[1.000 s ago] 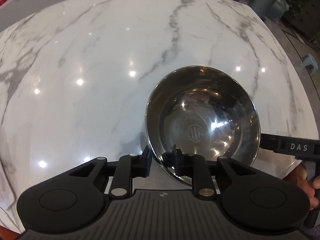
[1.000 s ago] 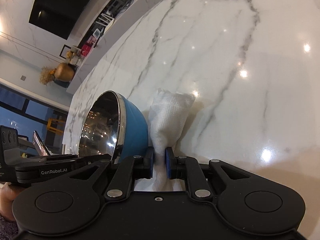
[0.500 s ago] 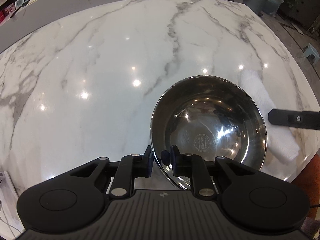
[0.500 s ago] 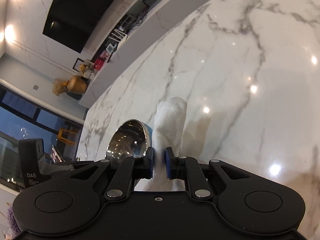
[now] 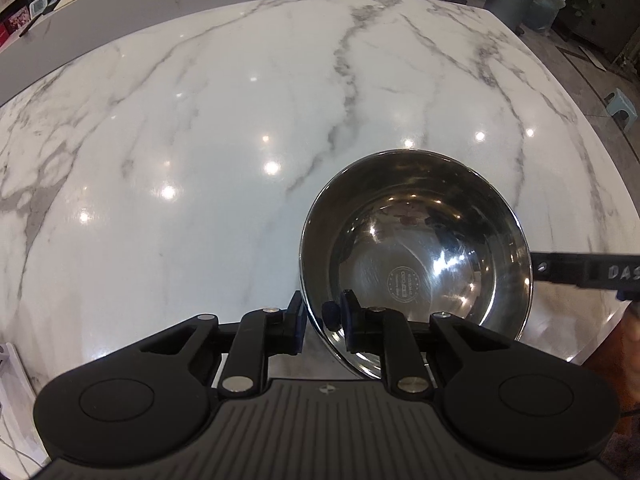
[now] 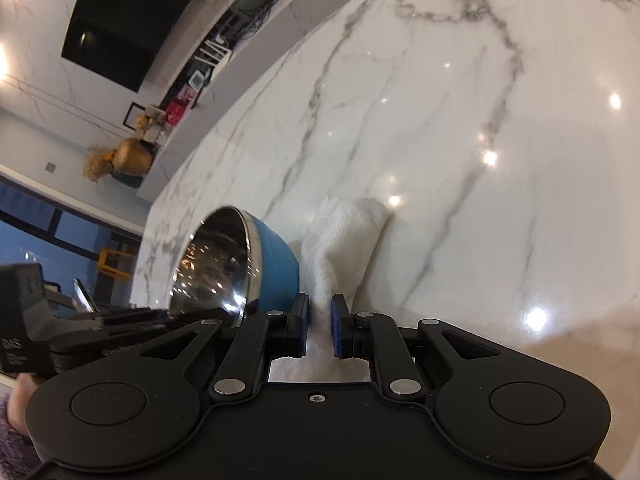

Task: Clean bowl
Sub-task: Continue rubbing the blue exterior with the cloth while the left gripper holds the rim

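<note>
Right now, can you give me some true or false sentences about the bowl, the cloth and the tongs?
1. The left tongs pinch the rim of the steel bowl. True.
2. The bowl lies upside down on the marble table. False: it is tilted, with its shiny inside showing.
3. The right tongs hold a white cloth. True.
4. The cloth is inside the bowl. False: it is beside the bowl, against its blue outside.
5. The bowl is full of soup. False: it is empty.
</note>
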A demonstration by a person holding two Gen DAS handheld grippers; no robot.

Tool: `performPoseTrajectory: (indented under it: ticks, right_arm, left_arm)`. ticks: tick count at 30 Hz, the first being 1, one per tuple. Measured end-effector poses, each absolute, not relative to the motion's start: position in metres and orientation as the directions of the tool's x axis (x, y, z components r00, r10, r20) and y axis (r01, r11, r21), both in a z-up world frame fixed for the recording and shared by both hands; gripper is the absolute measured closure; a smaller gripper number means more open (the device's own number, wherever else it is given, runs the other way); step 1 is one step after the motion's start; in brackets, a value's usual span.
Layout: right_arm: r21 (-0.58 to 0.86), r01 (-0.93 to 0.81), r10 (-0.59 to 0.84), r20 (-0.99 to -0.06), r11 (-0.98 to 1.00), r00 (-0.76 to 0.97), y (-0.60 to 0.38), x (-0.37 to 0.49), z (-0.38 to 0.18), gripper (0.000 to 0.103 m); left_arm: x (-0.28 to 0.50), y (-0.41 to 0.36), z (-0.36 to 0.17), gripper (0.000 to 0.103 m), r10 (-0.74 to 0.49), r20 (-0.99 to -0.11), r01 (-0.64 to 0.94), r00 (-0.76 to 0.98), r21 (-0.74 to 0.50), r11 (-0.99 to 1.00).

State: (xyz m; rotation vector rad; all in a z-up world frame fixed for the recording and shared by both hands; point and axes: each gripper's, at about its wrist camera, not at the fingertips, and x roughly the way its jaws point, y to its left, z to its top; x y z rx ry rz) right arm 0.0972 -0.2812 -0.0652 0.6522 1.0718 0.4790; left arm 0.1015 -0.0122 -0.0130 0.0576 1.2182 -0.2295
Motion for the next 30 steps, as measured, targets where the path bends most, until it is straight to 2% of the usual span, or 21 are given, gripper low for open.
performPoseTrajectory:
  ticks: [6, 13, 18, 26, 30]
  right_arm:
    - [0.689, -0.039, 0.643, -0.653, 0.724, 0.4, -0.277, 0.097, -0.073, 0.091]
    - [0.693, -0.034, 0.644, -0.65, 0.72, 0.402, -0.278, 0.096, -0.074, 0.091]
    - [0.709, -0.036, 0.656, -0.63, 0.704, 0.416, -0.284, 0.096, -0.067, 0.091]
    - [0.74, -0.074, 0.676, -0.563, 0.668, 0.475, -0.298, 0.099, -0.037, 0.091]
    - [0.723, -0.095, 0.67, -0.573, 0.685, 0.472, -0.293, 0.104, -0.033, 0.091]
  left_arm:
    - [0.098, -0.009, -0.018, 0.077, -0.194, -0.943, 0.137, 0.271, -0.162, 0.977]
    - [0.094, -0.015, -0.018, 0.078, -0.185, -0.941, 0.176, 0.285, -0.138, 0.975]
    - [0.096, -0.013, -0.015, 0.085, -0.16, -0.941, 0.203, 0.297, -0.102, 0.974]
    - [0.097, -0.011, -0.014, 0.085, -0.148, -0.943, 0.215, 0.299, -0.084, 0.973]
    - [0.097, -0.011, -0.014, 0.085, -0.15, -0.941, 0.216, 0.303, -0.086, 0.973]
